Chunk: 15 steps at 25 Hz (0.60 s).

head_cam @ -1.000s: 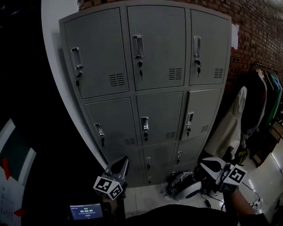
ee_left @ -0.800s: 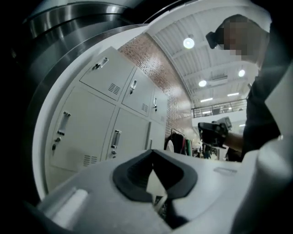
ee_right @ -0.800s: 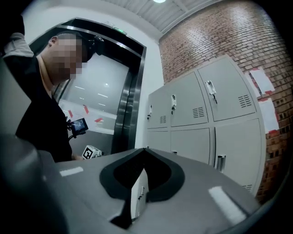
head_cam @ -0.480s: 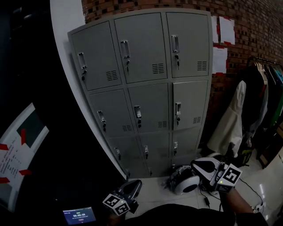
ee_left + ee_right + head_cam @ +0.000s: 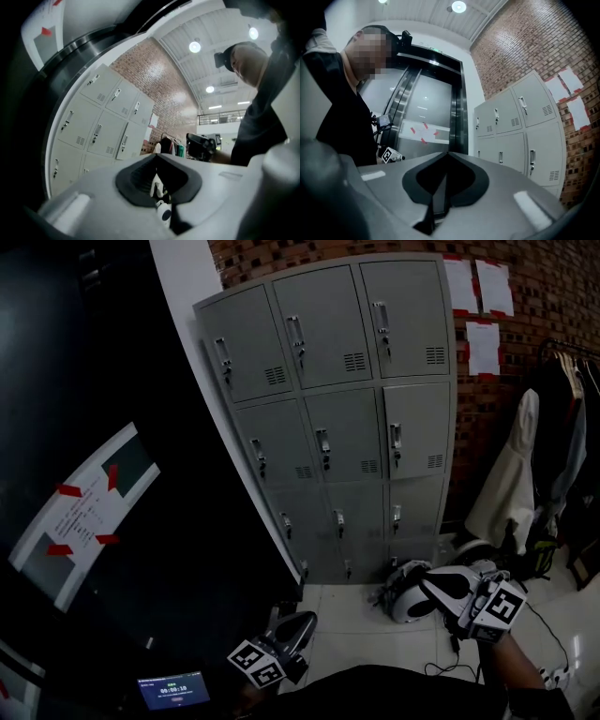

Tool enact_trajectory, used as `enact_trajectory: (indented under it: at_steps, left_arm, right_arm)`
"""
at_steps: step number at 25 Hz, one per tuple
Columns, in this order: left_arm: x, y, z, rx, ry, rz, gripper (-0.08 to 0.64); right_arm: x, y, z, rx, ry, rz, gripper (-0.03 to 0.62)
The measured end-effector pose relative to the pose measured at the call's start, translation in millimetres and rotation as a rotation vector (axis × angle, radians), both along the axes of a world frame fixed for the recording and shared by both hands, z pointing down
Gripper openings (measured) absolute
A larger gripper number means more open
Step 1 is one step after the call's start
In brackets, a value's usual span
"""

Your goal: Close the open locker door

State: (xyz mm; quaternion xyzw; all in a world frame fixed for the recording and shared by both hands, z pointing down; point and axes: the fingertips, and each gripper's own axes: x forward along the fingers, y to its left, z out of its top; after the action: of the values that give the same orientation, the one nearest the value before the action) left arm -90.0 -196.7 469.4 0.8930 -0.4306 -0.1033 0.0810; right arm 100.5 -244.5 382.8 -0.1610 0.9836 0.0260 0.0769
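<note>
Locker (image 5: 347,409), 9 doors, all apparently flush; left claw (image 5: 305,620) and right claw (image 5: 425,583) both pressed closed, empty, well clear; advisable: check every door edge before stopping.

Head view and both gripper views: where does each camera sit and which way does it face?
Head view: on the person's head, facing forward and down at the grey metal locker bank; left gripper and right gripper show low.
Left gripper view: on the left gripper, locker bank at left, person's dark-clothed torso at right.
Right gripper view: on the right gripper, locker bank at right, torso at left.
Shared: all three see the locker bank.
</note>
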Motion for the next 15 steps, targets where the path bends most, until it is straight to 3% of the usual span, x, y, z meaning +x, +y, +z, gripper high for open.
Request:
enact_trajectory:
  at_steps: [5,11,15]
  left_arm:
    - [-30,96,-3,0.039,-0.031,0.013,0.002]
    - [-74,223,21,-0.02,-0.052,0.047,0.002]
    - [-99,283,21,-0.025,-0.015,0.054,0.002]
  right_arm:
    - [-28,99,1,0.03,0.01,0.001,0.005]
    - [-85,221,23,-0.05,0.05,0.017,0.005]
    - [-108,290,8,-0.037,0.071,0.033,0.005]
